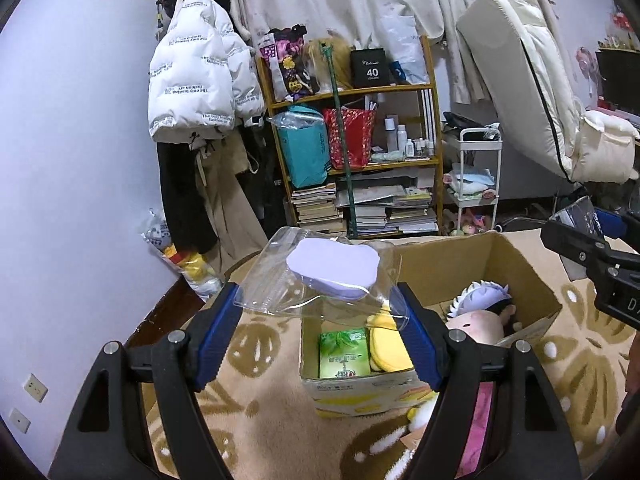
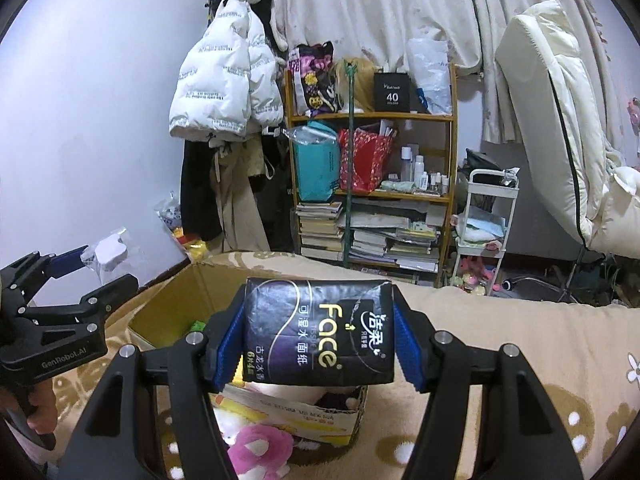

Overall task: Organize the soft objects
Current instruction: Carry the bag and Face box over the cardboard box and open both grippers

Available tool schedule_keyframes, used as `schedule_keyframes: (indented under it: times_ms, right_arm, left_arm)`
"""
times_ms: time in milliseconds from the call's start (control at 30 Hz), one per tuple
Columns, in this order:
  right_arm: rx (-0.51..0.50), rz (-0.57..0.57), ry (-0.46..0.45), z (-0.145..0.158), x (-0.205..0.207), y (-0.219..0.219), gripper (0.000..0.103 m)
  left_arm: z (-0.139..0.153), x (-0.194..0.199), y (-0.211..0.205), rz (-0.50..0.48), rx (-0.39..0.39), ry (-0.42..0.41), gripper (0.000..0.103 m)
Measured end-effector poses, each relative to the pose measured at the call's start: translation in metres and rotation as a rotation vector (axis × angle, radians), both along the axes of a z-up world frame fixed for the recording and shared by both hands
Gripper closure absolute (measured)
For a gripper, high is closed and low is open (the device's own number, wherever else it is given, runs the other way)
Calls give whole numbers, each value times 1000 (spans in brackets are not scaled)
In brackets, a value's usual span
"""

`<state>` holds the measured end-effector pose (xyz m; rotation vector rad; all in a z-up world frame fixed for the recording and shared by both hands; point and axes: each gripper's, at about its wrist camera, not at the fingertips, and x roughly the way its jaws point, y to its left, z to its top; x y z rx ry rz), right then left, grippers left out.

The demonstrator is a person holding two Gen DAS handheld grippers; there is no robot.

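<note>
A cluttered wooden shelf (image 1: 352, 128) stands at twelve o'clock behind a beige patterned blanket (image 1: 264, 408) bearing an open cardboard box (image 1: 516, 268). Above the box, the left gripper (image 1: 320, 320) pinches a clear bag holding a lilac pad (image 1: 332, 268); the right gripper (image 2: 316, 332) clamps a dark tissue pack (image 2: 320, 332).

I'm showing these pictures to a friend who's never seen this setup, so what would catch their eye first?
Likely the dark tissue pack with "Face" on it, clamped in the right gripper above the open box. Next, the clear bag with a pale pad inside, held by the left gripper over the same box, where a green pack and a doll lie.
</note>
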<state>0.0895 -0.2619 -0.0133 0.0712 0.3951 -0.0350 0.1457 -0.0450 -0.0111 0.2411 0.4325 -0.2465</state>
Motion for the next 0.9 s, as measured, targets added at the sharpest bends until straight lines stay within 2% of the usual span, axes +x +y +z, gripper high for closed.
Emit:
schedule_keyframes:
  times_ms: [433,767,833,900]
  right_arm:
    - [-3,5,62,-22,21,-9,35]
    - [33,24,165,-46,35,-14,35]
    - [34,23,173,-48,35,-14,33]
    - [35,22,172,-48,34,-14,23]
  left_arm:
    - [-24,20,-15,-16,9,58,27]
    - [-33,24,-11,-9,-7,90,27]
    - [-34,26,-11,-6,-1,95,27]
    - [-34,25,-10,-4,5,100,26]
